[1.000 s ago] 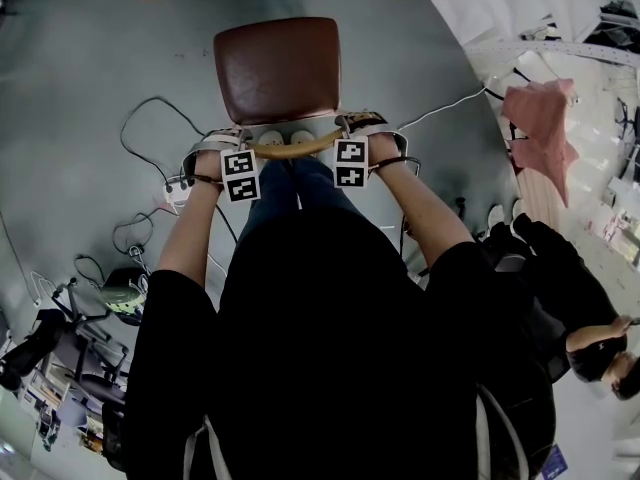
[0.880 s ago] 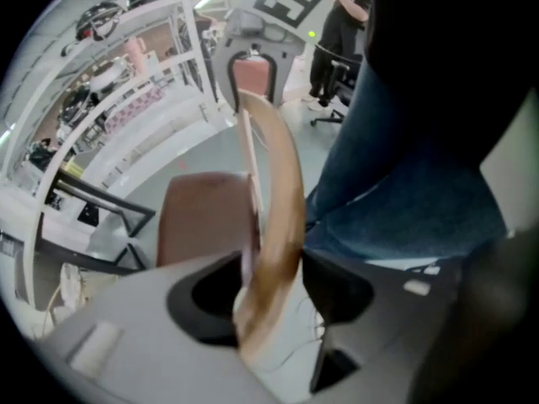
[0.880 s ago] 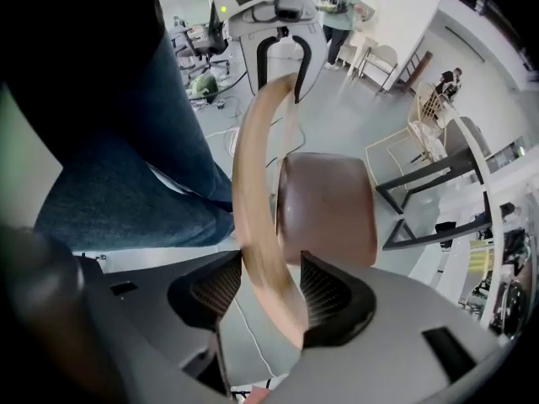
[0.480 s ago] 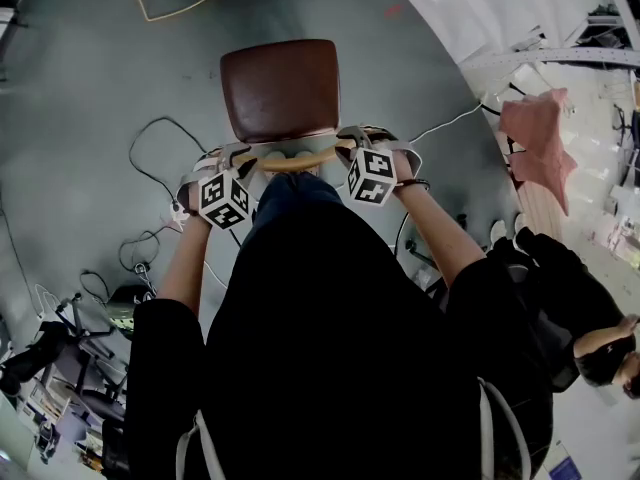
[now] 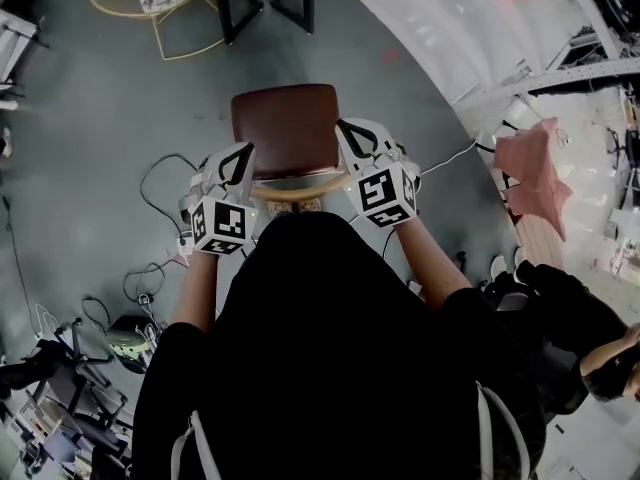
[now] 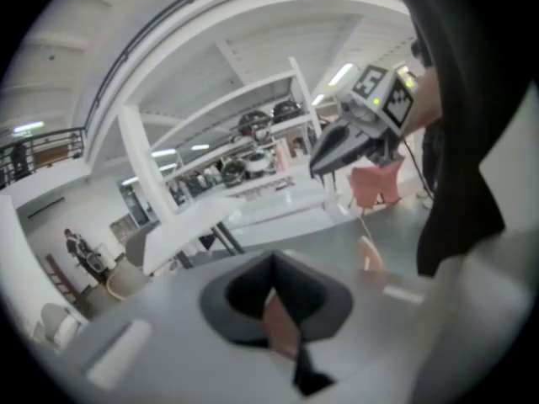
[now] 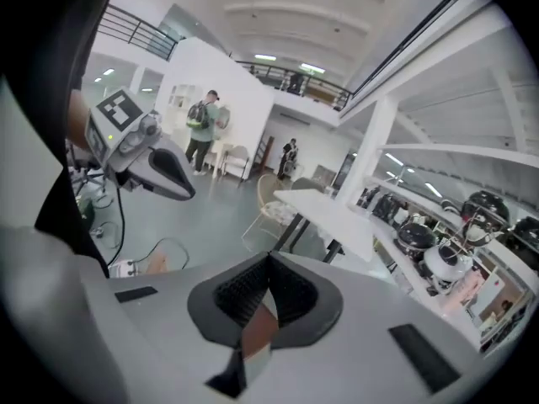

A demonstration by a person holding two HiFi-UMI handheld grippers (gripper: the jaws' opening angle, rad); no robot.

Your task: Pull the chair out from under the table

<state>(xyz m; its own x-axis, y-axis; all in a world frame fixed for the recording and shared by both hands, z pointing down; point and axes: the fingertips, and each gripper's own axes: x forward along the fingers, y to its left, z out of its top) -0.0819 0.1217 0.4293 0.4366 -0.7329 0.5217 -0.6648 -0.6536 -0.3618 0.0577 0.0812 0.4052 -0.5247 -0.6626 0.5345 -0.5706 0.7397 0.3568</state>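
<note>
Your left gripper point(image 5: 243, 151) and right gripper point(image 5: 346, 129), mid-frame beside the chair point(image 5: 285, 118), had just closed: jaws together, gripping nothing

Chair point(image 5: 285, 128) on floor point(image 5: 100, 118), apart from table point(image 5: 228, 8) beyond; left tongs point(image 5: 246, 151), right tongs point(image 5: 341, 126) flank chair's near side.

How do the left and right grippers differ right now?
The left gripper hangs over the left edge of the chair seat, the right gripper over its right edge. The right gripper's tip lies further along the seat than the left's. Both have just closed, empty, not gripping the backrest.
</note>
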